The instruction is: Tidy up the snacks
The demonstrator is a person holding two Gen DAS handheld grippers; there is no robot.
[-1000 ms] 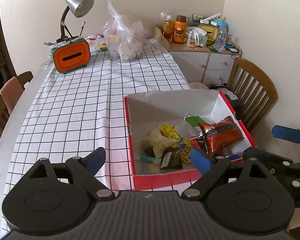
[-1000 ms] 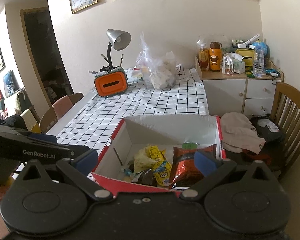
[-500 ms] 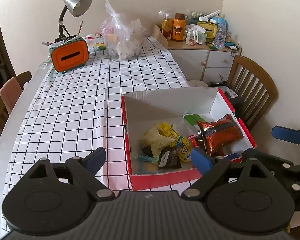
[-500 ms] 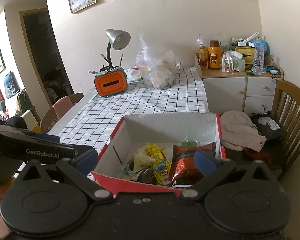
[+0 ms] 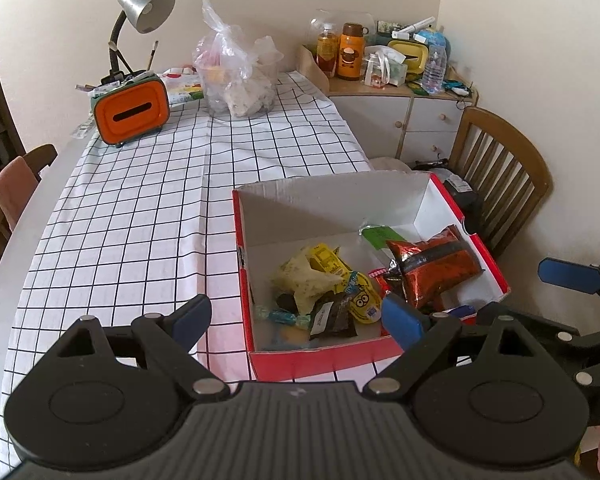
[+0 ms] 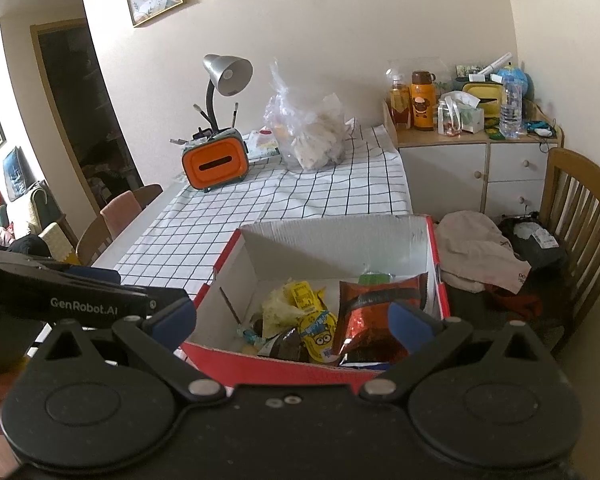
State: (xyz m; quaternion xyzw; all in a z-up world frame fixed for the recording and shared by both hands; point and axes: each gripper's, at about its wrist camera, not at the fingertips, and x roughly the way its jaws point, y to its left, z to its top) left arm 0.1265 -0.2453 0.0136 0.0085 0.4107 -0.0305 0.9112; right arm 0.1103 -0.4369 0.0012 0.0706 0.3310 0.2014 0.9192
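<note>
Both the left gripper [image 5: 296, 320] and right gripper [image 6: 292, 320] are held apart and empty, short of the box [image 5: 320, 354]. The packets [image 5: 328, 284] ahead are heaped (overlapping), so two may be pinched together.

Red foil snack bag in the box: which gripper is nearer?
Right. The right gripper hangs open at the box's near edge, one finger overlapping the red foil snack bag. The left gripper, also open, sits off toward the box's other near corner.

An orange tissue holder [image 5: 131, 112] stands beside a desk lamp [image 5: 140, 12] on the checked tablecloth [image 5: 140, 208].
</note>
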